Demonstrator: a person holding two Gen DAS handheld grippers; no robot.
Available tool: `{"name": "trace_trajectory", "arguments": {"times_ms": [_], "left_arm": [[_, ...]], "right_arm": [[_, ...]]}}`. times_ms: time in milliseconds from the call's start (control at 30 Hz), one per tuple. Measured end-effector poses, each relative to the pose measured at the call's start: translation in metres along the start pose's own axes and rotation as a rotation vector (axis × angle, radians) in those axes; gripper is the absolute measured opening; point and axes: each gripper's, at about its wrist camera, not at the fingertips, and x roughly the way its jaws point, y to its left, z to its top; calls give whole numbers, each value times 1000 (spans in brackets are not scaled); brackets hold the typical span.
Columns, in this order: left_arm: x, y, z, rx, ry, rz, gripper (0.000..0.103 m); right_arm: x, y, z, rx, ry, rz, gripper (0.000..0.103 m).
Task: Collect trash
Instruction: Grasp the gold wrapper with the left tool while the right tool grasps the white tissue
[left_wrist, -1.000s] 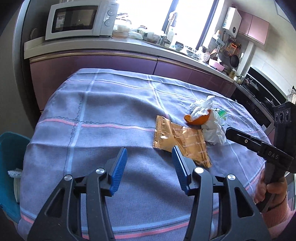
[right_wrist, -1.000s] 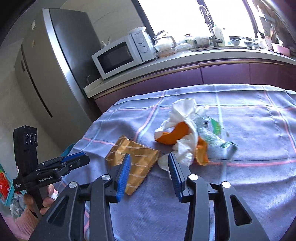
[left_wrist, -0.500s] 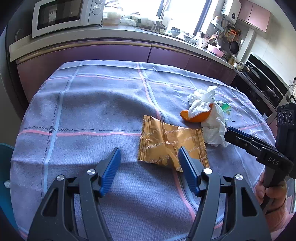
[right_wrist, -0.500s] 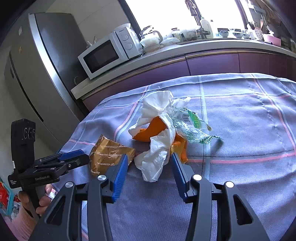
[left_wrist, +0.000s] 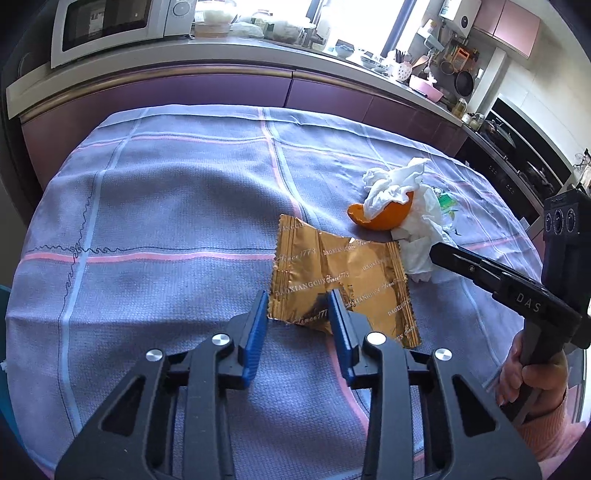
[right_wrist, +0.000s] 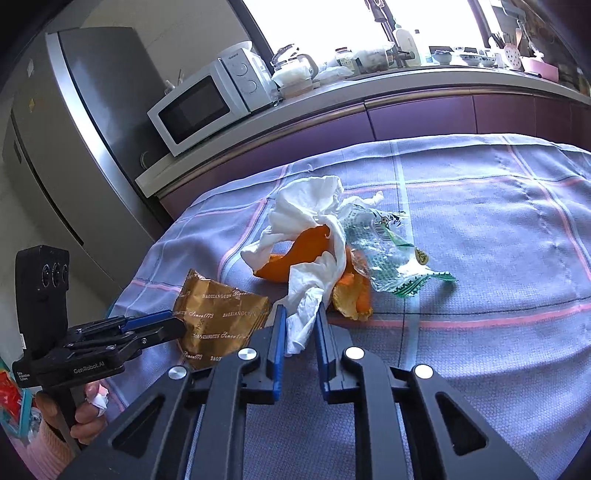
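Observation:
A gold foil wrapper (left_wrist: 343, 269) lies on the checked cloth. My left gripper (left_wrist: 298, 317) is closing, its blue pads pinching the wrapper's near corner, which buckles between them. To the right sits a heap: crumpled white tissue (right_wrist: 310, 210), orange peel (right_wrist: 291, 258) and a clear plastic wrapper with green print (right_wrist: 384, 258). My right gripper (right_wrist: 300, 325) is closing on the tissue's hanging near end, which fills the gap between its pads. In the left wrist view the right gripper (left_wrist: 437, 253) touches the tissue (left_wrist: 417, 254) beside the orange peel (left_wrist: 388, 218).
The table wears a purple cloth (left_wrist: 166, 221) with pink and white stripes. Behind it runs a purple counter with a white microwave (left_wrist: 107, 26), and a steel fridge (right_wrist: 74, 147) stands at its end. The hand on the left gripper also holds a tissue scrap (right_wrist: 98, 400).
Both grippers moved forward and down onto the trash. The left jaws widened, then narrowed onto the gold wrapper's corner. The right jaws narrowed onto the tissue's near end.

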Motion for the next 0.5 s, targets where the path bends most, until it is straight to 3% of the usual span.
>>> {"name": "trace_trajectory", "arguments": {"times_ms": [67, 167, 500], "left_arm": [[-1, -1, -1, 0, 3, -7, 16], [-2, -4, -4, 10, -3, -9, 9], [-27, -14, -14, 29, -62, -47, 2]], "right_arm": [[-3, 1, 0, -9, -17, -1, 8], [-10, 3, 0, -27, -38, -7, 7], [-34, 4, -2, -29, -85, -3, 6]]}}
